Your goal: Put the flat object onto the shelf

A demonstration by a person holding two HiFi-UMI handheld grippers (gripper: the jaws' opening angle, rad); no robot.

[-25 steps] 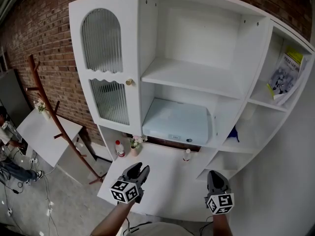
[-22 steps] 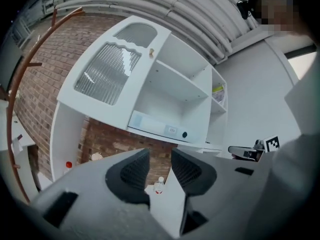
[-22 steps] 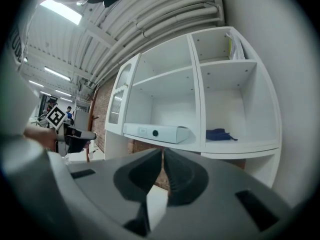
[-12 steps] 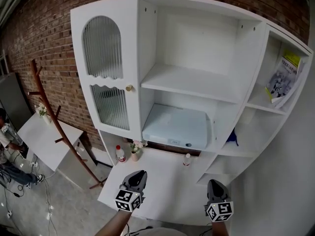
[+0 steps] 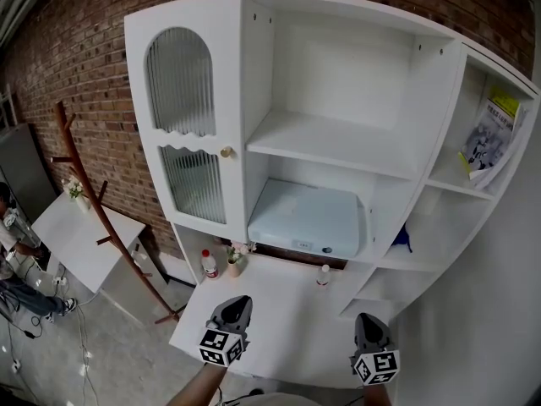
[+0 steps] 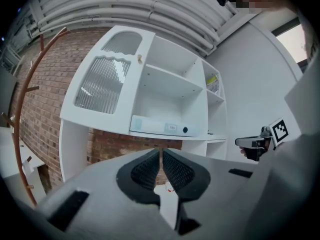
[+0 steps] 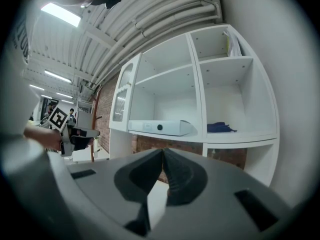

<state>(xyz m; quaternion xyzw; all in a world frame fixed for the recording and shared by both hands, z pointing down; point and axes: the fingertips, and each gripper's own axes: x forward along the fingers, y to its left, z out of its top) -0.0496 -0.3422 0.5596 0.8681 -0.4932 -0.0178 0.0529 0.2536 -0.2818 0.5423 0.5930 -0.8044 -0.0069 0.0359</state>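
Head view: white cabinet (image 5: 254, 74) against a brick wall (image 5: 76, 49), filling most of the frame; left bay closed by a door with ribbed glass panels (image 5: 179, 79); centre bay open, one shelf board (image 5: 338, 142) across its middle.

Flat object (image 5: 308, 218): pale blue, lying flat in the lower centre compartment, under the shelf board and above the worktop (image 5: 287, 328); no gripper touches it; also seen in the left gripper view (image 6: 160, 126) and the right gripper view (image 7: 157, 127), centre of each frame, well beyond the jaws.

Left gripper (image 5: 239, 303): lower centre-left of the head view, over the worktop's near part; in its own view (image 6: 161, 153) the jaws are clenched pad to pad with nothing between them.

Right gripper (image 5: 368, 321): lower right, over the worktop's right edge; in its own view (image 7: 163, 153) the jaws likewise meet, empty.

On the worktop's far edge: red-capped bottle (image 5: 208, 265) at left; small vase with flowers (image 5: 233, 259) just beside it; small bottle (image 5: 322, 273) further right, below the flat object's front edge.

Right bay: blue item (image 5: 401, 233) on the lower shelf; booklet (image 5: 488, 138) leaning in the upper compartment.

Far left: wooden coat stand (image 5: 89, 201) in front of the wall.
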